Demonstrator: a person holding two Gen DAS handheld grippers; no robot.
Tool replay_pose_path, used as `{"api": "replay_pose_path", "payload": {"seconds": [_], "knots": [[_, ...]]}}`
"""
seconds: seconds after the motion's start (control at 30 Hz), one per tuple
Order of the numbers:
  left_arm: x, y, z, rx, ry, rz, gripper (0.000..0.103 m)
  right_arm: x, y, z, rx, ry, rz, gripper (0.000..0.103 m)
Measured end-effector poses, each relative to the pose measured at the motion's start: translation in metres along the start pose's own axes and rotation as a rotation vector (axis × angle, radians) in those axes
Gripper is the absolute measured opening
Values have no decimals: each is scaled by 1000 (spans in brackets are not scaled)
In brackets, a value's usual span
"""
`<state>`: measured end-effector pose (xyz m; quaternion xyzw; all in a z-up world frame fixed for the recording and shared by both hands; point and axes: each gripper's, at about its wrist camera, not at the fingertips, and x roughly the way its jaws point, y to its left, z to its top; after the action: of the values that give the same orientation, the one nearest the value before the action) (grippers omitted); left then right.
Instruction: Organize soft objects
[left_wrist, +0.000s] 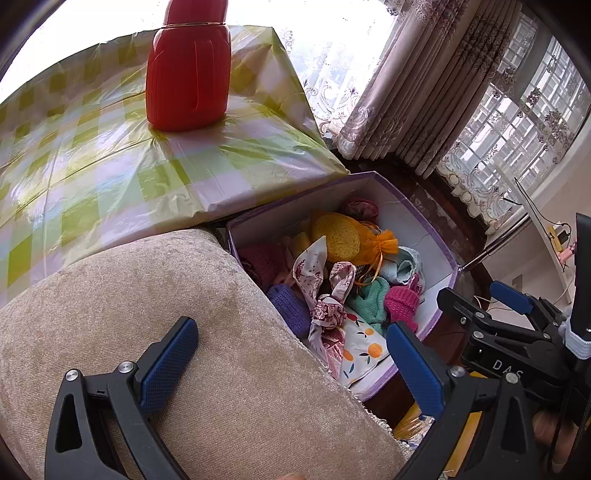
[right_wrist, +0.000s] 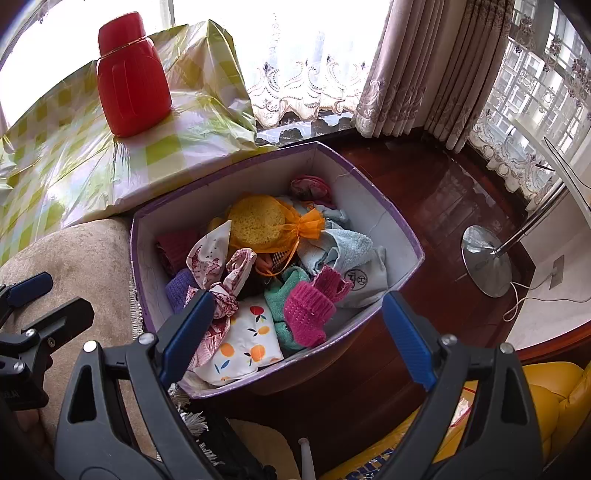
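A purple-rimmed cardboard box holds several soft items. Among them are a yellow sponge in an orange mesh bag, a pink knitted piece, a teal towel, a pale blue towel, a floral cloth, an orange-print cloth and a purple knit. My right gripper hangs open over the box's near side with nothing between its fingers. My left gripper is open and bare above the beige cushion, left of the box.
A red flask stands on a table with a green-checked plastic cover, behind the cushion. Right of the box lie dark wooden boards, a floor lamp's chrome base and curtains. Something yellow and padded sits lower right.
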<state>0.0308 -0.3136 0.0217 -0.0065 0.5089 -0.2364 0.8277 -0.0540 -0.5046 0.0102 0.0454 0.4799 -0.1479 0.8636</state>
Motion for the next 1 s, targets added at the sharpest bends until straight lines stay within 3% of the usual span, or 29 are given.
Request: {"api": "replay_pose_path", "payload": {"seconds": [1.0], "knots": [[0, 0, 1, -1, 0, 0, 103, 2, 1, -1, 3, 18, 5, 93]]}}
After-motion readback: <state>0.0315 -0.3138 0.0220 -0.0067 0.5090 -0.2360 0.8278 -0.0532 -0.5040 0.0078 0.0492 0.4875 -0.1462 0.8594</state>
